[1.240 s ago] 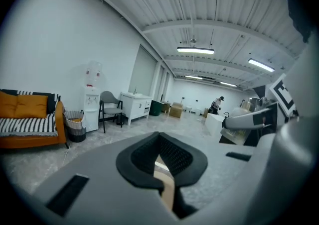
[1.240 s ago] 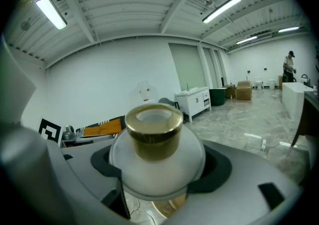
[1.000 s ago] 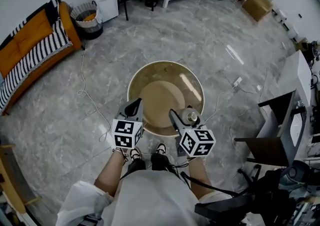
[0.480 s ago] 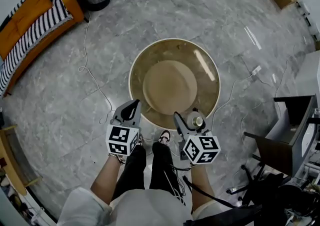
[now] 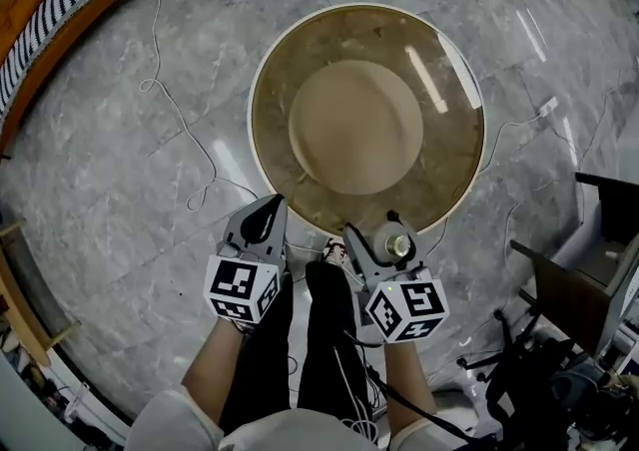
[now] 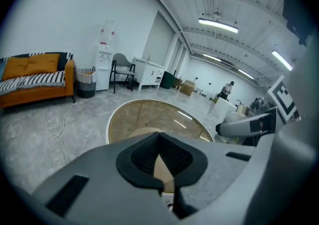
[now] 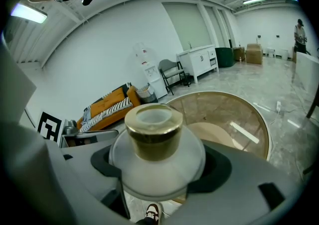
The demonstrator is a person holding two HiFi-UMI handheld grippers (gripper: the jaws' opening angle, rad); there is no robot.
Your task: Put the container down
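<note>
A small frosted-glass container [image 5: 397,245] with a gold cap sits between the jaws of my right gripper [image 5: 377,237], which is shut on it. In the right gripper view the container [image 7: 153,129] stands upright and fills the middle of the right gripper [image 7: 157,167]. It hangs over the near rim of a round glass-topped table [image 5: 300,60] with a tan base. My left gripper [image 5: 265,212] is to the left of it, just short of the table's rim, shut with nothing in it [image 6: 160,159].
The person's legs and a shoe [image 5: 334,251] are below the grippers. A white cable [image 5: 170,110] trails over the grey marble floor to the left. An orange sofa with a striped throw [image 5: 40,0] is at far left. Dark furniture [image 5: 589,279] stands at right.
The table has come nearer and now fills the upper middle of the head view. Both grippers keep the same pose, with the container still held in the right one.
</note>
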